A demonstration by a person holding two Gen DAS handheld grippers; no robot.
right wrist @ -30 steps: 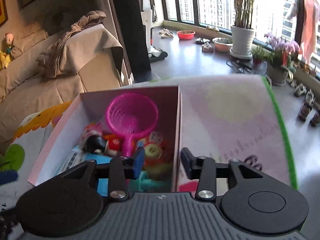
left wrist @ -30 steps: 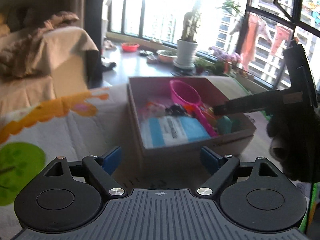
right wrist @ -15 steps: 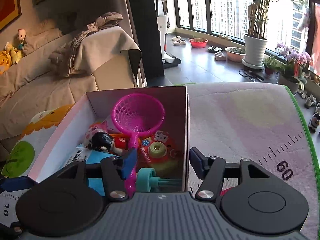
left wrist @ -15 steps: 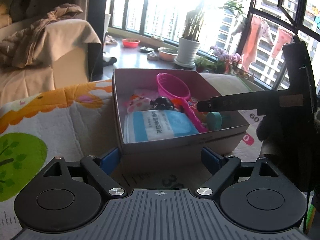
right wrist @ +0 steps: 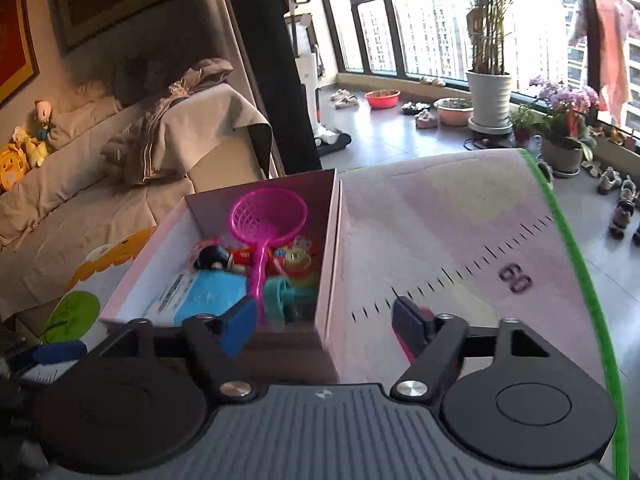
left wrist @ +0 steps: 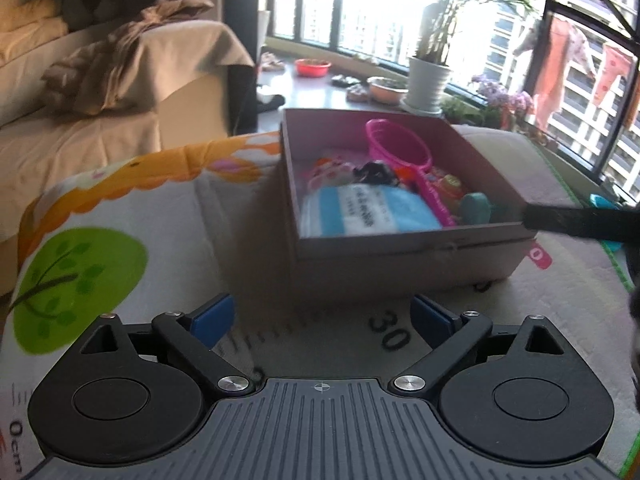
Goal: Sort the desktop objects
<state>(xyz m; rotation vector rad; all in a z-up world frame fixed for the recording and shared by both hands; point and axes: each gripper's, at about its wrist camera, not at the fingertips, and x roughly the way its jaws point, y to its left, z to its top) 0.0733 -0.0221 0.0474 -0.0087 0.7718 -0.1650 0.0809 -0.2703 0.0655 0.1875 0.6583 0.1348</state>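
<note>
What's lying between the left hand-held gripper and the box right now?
Nothing: in the left wrist view, only bare play mat with printed ruler marks lies between the left hand-held gripper, its jaws opening and empty, and the box.

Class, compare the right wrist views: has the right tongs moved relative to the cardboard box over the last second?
Yes. The right tongs have drawn back from the cardboard box, its near corner wall now between the opening, empty jaws.

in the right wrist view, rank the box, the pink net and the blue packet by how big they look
1. box
2. pink net
3. blue packet, partly hidden by the gripper, so second and third are unsure.
</note>
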